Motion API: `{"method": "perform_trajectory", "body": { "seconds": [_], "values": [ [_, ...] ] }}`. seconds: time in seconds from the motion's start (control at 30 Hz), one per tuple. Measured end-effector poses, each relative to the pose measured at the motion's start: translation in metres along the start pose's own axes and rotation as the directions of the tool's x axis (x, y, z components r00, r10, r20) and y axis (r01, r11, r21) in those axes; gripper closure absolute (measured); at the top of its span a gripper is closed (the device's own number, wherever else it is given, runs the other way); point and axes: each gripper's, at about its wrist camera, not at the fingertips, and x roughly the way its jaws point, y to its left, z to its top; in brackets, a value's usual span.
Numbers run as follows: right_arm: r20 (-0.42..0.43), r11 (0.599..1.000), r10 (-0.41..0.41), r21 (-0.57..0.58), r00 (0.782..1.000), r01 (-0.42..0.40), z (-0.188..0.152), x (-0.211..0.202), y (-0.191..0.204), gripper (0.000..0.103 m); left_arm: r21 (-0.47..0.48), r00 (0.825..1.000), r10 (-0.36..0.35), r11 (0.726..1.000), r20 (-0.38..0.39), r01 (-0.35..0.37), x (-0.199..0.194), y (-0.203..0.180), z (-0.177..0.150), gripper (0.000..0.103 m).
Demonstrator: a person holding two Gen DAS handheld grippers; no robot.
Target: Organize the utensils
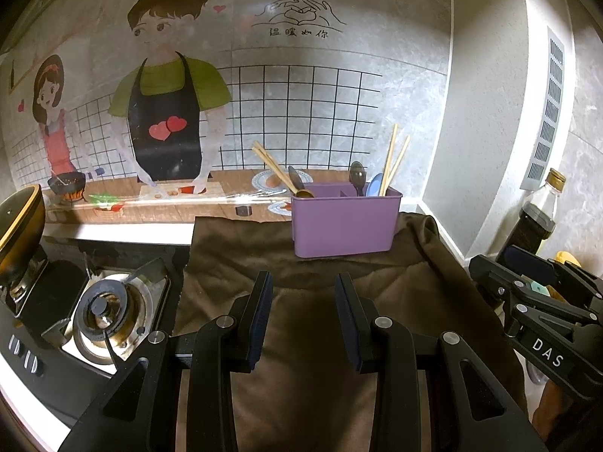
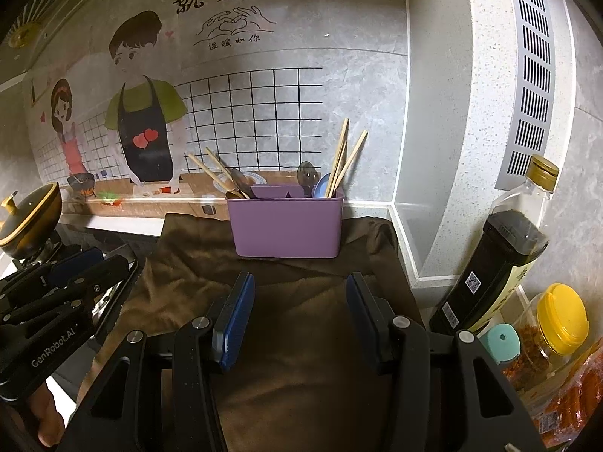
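A purple utensil holder (image 1: 345, 222) (image 2: 286, 226) stands at the far end of a brown cloth (image 1: 309, 324) (image 2: 301, 324) against the wall. Wooden chopsticks (image 1: 394, 160) (image 2: 345, 154), a dark spoon (image 1: 357, 177) (image 2: 306, 177) and a blue spoon (image 1: 375, 184) (image 2: 322, 187) stand in its right part. More chopsticks (image 1: 271, 165) (image 2: 211, 169) and a gold spoon (image 1: 304, 193) (image 2: 234, 194) lean out of its left part. My left gripper (image 1: 304, 293) is open and empty, over the cloth short of the holder. My right gripper (image 2: 299, 293) is open and empty, likewise; its body shows at the left view's right edge.
A gas stove burner (image 1: 109, 312) lies left of the cloth, with a gold-lidded pot (image 1: 19, 222) (image 2: 30, 214) behind it. A dark sauce bottle (image 2: 497, 256) (image 1: 535, 218), a yellow-lidded jar (image 2: 557, 320) and a teal-lidded jar (image 2: 501, 342) stand at the right by the wall.
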Motion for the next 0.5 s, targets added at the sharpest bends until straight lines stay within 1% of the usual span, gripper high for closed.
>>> {"method": "perform_trajectory", "body": {
  "seconds": [0.5],
  "values": [
    [-0.001,1.0,0.001,0.001,1.0,-0.001,0.0,0.0003,-0.0001,0.055,0.005,1.0,-0.005,1.0,0.007,0.005,0.0016,-0.0023,-0.0018,0.067]
  ]
}}
